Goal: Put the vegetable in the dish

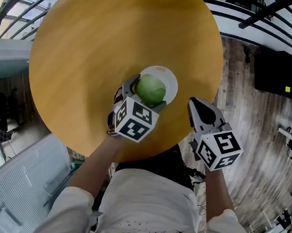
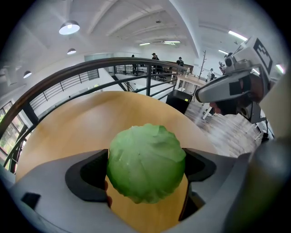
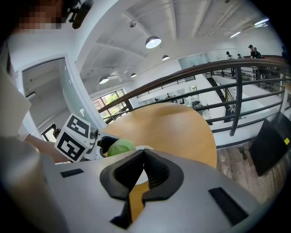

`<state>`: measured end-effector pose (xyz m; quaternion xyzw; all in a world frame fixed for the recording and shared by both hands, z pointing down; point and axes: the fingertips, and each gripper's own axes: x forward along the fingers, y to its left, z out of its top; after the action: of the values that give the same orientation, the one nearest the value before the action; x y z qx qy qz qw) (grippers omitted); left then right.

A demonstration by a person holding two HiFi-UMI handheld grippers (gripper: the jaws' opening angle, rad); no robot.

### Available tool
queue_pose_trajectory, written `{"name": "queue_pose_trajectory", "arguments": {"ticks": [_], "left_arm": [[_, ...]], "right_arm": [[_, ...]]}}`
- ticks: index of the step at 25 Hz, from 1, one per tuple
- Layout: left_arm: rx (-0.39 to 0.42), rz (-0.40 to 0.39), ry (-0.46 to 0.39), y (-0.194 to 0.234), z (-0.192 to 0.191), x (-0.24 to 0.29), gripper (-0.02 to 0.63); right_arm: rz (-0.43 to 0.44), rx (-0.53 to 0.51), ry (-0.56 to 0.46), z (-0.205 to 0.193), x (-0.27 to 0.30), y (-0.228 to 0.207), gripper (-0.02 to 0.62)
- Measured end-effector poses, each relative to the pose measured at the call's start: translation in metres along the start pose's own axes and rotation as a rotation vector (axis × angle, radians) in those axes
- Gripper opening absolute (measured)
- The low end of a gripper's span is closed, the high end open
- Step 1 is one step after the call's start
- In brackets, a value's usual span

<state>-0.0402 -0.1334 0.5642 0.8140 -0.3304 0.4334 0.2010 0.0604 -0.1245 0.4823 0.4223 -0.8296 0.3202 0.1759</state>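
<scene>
Head view: both grippers are out over the round wooden table (image 1: 91, 39).
Right gripper (image 1: 196, 106): jaws pressed together, nothing between them, at the table's rim, four o'clock from the dish.
Left gripper (image 1: 146, 96): pinching the cabbage (image 1: 151, 88) from both sides.
Cabbage: right over the white dish (image 1: 171, 81); contact unclear.
Dish: five o'clock of table centre.

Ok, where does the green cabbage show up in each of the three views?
Head view: cabbage at centre, gripped by the left gripper, overlapping the white dish.
Left gripper view: lower centre, clamped between the jaws.
Right gripper view: small, left of centre, beyond the near jaws.
Shared landmark: the round wooden table.
</scene>
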Motion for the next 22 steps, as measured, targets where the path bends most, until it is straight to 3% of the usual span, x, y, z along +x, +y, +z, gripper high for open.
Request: {"name": "queue_pose_trajectory", "arguments": {"ticks": [22], "left_arm": [[0.123, -0.021, 0.115, 0.002, -0.005, 0.044, 0.494]], "right_arm": [[0.004, 0.034, 0.014, -0.005, 0.008, -0.013, 0.025]]}}
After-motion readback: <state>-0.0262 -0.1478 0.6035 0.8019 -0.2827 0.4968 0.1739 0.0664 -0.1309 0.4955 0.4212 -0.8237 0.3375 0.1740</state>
